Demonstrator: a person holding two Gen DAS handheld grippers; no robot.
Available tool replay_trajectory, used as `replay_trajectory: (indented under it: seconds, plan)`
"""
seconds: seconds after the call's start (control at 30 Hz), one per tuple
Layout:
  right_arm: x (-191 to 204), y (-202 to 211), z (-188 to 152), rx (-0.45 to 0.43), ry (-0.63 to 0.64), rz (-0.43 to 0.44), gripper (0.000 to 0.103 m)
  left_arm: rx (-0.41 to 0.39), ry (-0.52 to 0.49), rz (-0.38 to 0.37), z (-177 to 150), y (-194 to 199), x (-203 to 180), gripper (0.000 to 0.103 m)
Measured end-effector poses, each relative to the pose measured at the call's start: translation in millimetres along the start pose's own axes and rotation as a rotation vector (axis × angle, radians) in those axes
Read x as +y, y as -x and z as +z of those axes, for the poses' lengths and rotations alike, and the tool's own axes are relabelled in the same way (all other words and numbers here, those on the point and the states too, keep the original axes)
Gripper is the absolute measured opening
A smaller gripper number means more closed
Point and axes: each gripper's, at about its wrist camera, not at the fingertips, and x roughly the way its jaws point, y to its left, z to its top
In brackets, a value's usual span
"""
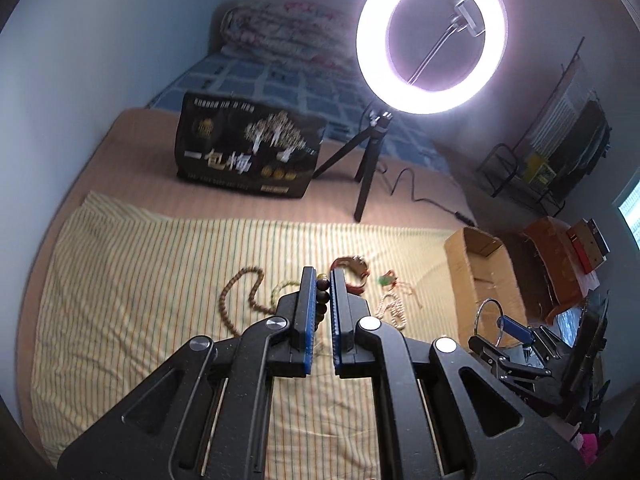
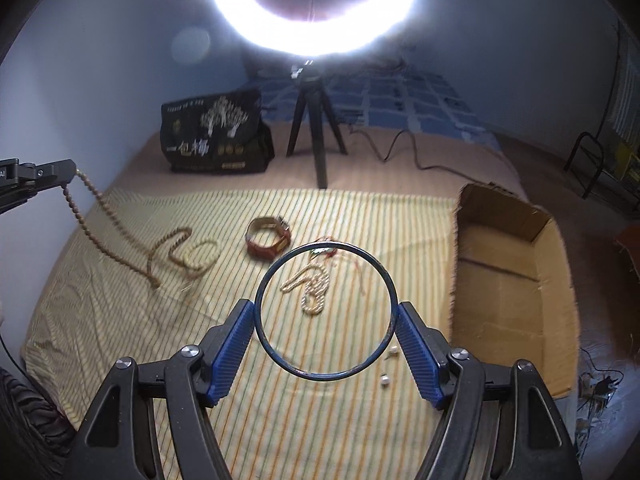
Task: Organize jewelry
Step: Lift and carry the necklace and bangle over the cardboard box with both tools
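Your left tongs (image 1: 320, 276) are clamping shut on the bead string (image 2: 120, 232); dark beads are sitting between the blue pads (image 1: 307, 300) near the tips. In the right wrist view the string is hanging from those tongs at the left edge, sloping down to the striped cloth (image 2: 120, 360), where its far end is lying in loops.

Your right tongs (image 2: 326, 312) are standing wide, pressing on both sides of the bangle (image 2: 384, 268), a thin dark ring held up off the cloth. Through the ring a pale cord necklace (image 2: 312, 292) is showing, lying coiled on the cloth. A brown leather watch (image 2: 266, 236) is sitting just beyond it, left of the bangle's top edge. A small green-and-red trinket (image 1: 386, 279) is lying near the watch, too blurred to name. Two tiny white bits (image 2: 385, 380) are lying on the cloth just below the bangle's right side.

The open cardboard box (image 2: 512, 280) is sitting at the cloth's right edge on the bed (image 2: 400, 180). A black bag (image 2: 216, 140) and a lit ring light (image 2: 312, 36) on a tripod (image 2: 316, 132) are standing behind the cloth.
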Motion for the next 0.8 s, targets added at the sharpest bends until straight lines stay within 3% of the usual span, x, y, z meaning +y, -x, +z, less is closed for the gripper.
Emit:
replay_trajectory:
  seconds: [0.43, 0.8]
  plan:
    - [-47.6, 40.4, 13.7, -0.084, -0.078, -0.065, 0.074, -0.107, -0.090, -0.089, 44.7, 58.1, -60.7, 0.004]
    - [-93.1, 56.1, 12.5, -0.102, -0.149, -0.128, 0.074, -0.140, -0.178, -0.192, 78.1, 67.7, -142.4, 0.004]
